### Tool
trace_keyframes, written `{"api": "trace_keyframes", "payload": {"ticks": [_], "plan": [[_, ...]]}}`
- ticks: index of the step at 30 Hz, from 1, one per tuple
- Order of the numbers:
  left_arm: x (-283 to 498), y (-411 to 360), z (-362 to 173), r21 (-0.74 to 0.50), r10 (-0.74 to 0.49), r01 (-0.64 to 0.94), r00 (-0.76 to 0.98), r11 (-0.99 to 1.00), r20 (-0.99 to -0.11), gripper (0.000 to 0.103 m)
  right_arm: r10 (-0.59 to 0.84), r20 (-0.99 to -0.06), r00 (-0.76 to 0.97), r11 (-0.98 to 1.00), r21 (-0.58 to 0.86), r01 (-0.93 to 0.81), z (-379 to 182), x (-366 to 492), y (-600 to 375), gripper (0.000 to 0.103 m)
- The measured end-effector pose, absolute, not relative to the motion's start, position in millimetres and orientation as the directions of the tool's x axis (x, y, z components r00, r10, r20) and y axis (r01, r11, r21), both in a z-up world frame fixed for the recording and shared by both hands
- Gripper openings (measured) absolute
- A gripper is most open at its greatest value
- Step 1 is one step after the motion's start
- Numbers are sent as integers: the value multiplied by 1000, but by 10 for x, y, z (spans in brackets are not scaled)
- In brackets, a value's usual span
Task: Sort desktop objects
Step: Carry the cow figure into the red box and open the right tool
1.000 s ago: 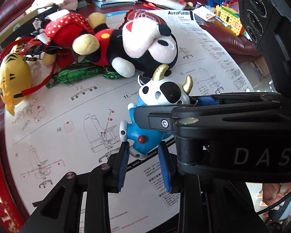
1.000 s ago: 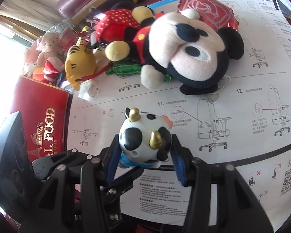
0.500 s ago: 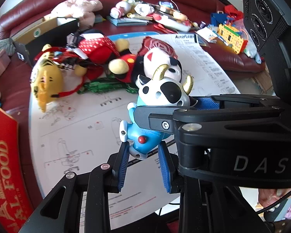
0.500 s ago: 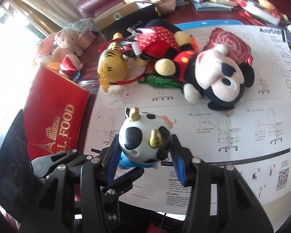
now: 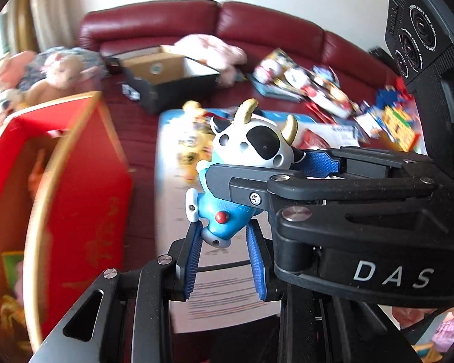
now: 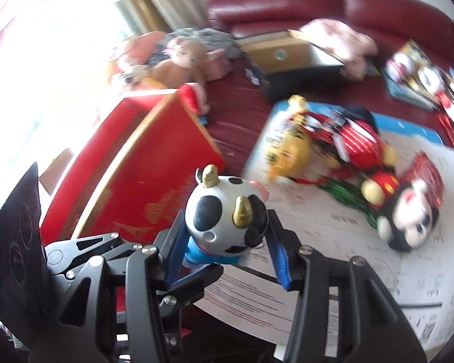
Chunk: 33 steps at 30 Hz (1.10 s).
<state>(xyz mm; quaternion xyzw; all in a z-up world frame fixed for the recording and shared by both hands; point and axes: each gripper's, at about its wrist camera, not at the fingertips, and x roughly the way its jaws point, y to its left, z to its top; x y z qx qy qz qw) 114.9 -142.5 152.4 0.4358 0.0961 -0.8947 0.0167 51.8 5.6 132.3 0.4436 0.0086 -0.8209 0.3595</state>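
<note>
The small plastic cow figurine with a white head patched in black, two gold horns and a glossy blue body (image 5: 245,163) is off the tabletop, held between both tongs at once. In the left wrist view the left tongs (image 5: 225,249) pinch its lower body between their blue ribbed pads, standing fairly narrow, while the right tongs (image 5: 290,168) reach in from 3 o'clock and clamp the head from either side. In the right wrist view the right tongs (image 6: 225,246) stand somewhat wider, their blue pads pressed to the head of the cow figurine (image 6: 227,217), and the left tongs (image 6: 193,284) show only as black links below it at 7 o'clock; the blue body is mostly hidden there.

Everything beyond is smeared by blur. At 9 o'clock of the cow stands one open red gift box with gold edging (image 6: 142,187), its gold lettering unreadable and its near end cut off. At 3 o'clock, on the white printed instruction sheet (image 6: 363,242), lie one black, white and red mouse plush (image 6: 408,224), one red spotted plush (image 6: 360,142) beside it, and one yellow tiger plush (image 6: 287,154). At 12 o'clock one open black cardboard box (image 6: 299,63) sits before the dark red leather sofa (image 6: 378,3), with a pale brown teddy plush (image 6: 181,60) at 11 o'clock. The colourful clutter at 2 o'clock cannot be counted or made out.
</note>
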Motion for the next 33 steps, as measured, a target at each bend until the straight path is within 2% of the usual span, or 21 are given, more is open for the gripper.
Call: {"api": "trace_keyframes", "payload": {"ticks": [6, 11, 19, 25, 27, 29, 31, 33], "plan": [[1856, -2322, 1816, -173, -98, 331, -661, -927, -744, 30, -671, -691, -268, -578, 262, 773, 1769, 903, -1048, 49], [2362, -2885, 1676, -186, -173, 482, -607, -856, -776, 30, -703, -695, -153, -425, 238, 873, 1812, 1319, -1918, 49], [2793, -3259, 1169, -220, -135, 580, -505, -784, -852, 30, -625, -781, 16, -318, 273, 908, 1299, 1720, -2620, 49], [2836, -3300, 1111, -214, -121, 597, -470, -773, -874, 30, -584, -810, 64, -316, 299, 900, 1106, 1726, -2708, 51], [2797, -3286, 1082, -203, -121, 601, -454, -773, -883, 35, -583, -810, 65, -324, 305, 896, 1092, 1707, -2717, 53], [2744, -3260, 1049, -191, -123, 602, -441, -775, -889, 69, -589, -807, 48, -340, 301, 891, 1098, 1674, -2701, 65], [2725, -3236, 1046, -185, -131, 602, -443, -777, -887, 77, -598, -801, 26, -356, 294, 887, 1127, 1638, -2667, 66], [2702, -3213, 1055, -177, -140, 602, -442, -779, -886, 77, -601, -799, 14, -368, 292, 883, 1147, 1599, -2627, 66]]}}
